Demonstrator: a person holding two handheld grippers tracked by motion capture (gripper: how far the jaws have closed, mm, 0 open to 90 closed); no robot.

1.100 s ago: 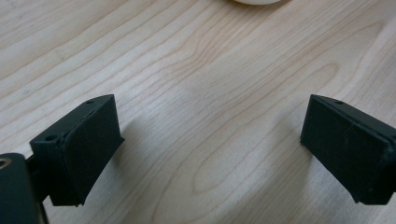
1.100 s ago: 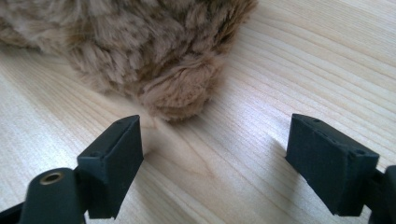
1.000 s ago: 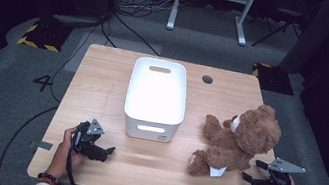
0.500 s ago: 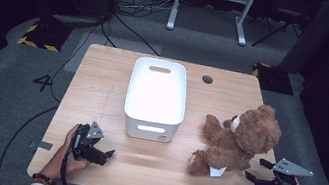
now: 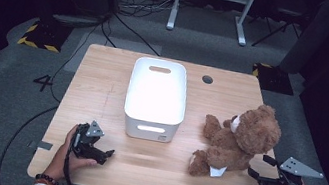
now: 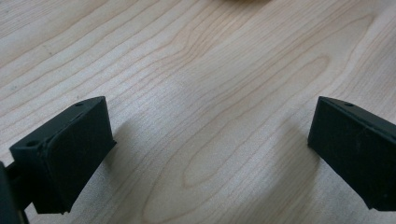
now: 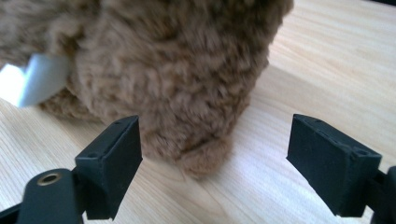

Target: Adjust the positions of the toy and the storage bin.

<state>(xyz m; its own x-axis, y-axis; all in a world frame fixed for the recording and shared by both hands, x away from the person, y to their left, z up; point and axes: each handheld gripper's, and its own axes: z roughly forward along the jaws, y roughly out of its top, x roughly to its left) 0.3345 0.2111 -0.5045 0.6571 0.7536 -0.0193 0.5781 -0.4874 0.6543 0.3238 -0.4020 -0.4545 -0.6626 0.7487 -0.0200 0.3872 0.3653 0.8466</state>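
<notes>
Right tool [image 7: 215,158], jaws apart, faces fuzzy brown teddy bear [image 7: 159,70].

High view looks down over the pale wooden worktop [image 5: 101,92]; right claw camera sits close behind the fluffy brown teddy bear [image 7: 154,70], which both views share.

A fluffy brown teddy bear [image 5: 238,140] with a white snout and a white tag lies slumped on its side, its plush body just ahead of the right gripper's [image 5: 260,173] spread fingers [image 7: 109,163], untouched.
</notes>
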